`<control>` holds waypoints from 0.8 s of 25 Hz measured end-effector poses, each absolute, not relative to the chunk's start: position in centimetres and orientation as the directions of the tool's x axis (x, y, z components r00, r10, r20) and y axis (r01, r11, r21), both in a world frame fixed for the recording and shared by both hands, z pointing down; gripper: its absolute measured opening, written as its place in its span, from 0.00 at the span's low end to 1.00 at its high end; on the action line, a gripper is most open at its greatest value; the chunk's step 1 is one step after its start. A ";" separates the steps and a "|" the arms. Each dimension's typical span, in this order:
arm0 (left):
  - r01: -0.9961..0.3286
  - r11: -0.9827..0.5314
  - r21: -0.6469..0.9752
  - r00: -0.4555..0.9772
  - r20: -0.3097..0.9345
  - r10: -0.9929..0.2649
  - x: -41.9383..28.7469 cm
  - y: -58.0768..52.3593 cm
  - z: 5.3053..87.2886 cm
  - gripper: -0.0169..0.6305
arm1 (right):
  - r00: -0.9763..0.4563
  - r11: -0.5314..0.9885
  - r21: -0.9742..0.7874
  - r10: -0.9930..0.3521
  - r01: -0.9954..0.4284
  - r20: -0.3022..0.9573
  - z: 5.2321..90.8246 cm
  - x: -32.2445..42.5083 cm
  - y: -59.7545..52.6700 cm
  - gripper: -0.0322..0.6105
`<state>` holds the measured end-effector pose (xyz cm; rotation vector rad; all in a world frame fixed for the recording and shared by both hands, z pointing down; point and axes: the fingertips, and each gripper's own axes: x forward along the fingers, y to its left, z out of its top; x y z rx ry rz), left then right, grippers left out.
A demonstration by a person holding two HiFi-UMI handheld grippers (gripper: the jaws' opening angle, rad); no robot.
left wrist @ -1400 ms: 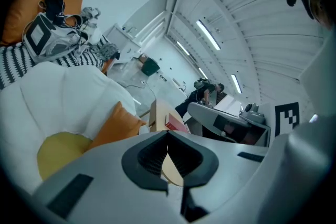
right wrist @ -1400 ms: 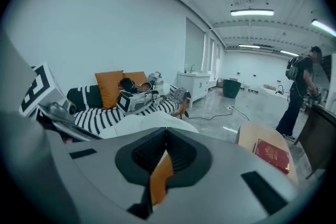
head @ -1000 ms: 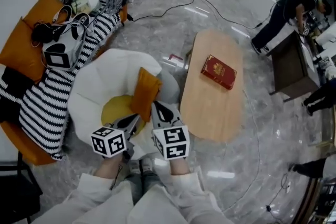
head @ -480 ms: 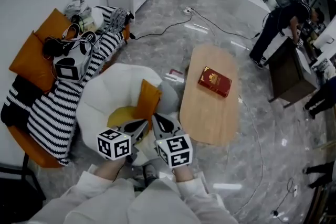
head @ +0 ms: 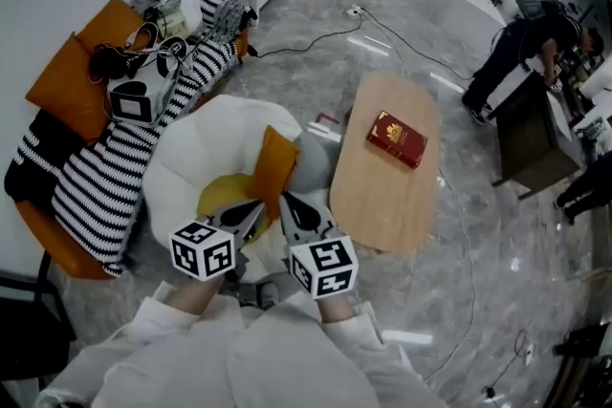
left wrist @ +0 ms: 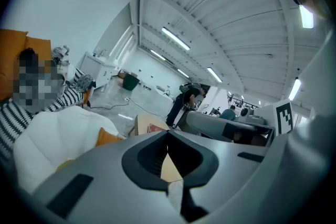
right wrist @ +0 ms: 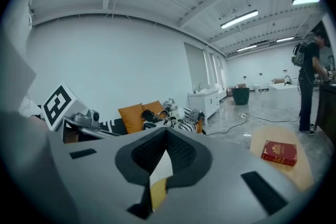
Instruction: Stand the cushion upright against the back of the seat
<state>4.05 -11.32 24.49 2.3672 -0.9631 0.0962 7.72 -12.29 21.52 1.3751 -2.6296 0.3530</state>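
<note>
With my left claw (head: 247, 213) and right claw (head: 295, 207) both closed and empty, I fear the mid-frame orange cushion (head: 272, 165) flops over.

White armchair (head: 182, 158): orange cushion (head: 273, 169) standing on seat. Oval table (head: 382, 196): red book (head: 397, 138).

bright, even indoor light, fisheye bend
ceiling strip lights (left wrist: 176, 39) glow at 12 o'clock; pale glare streaks the glossy floor (head: 378, 45) at 1 o'clock; dark vignette rings both gripper views; left gripper (left wrist: 168, 136) soft at 6 o'clock.
</note>
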 end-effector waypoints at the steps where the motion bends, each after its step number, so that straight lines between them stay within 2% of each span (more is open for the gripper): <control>1: -0.662 -0.571 0.486 0.735 0.270 -0.622 3.9 -11.3 24.6 0.04 | -0.569 0.550 -0.145 -0.788 -0.822 0.234 21.6 7.7 -12.1 0.07; 12: -0.675 -0.592 0.441 0.733 0.303 -0.609 4.1 -11.1 25.6 0.04 | -0.557 0.515 -0.216 -0.790 -0.830 0.255 23.4 7.9 -11.8 0.07; 20: -0.717 -0.546 0.434 0.691 0.338 -0.639 3.0 -11.2 26.5 0.04 | -0.586 0.547 -0.210 -0.764 -0.810 0.269 23.7 6.9 -11.3 0.07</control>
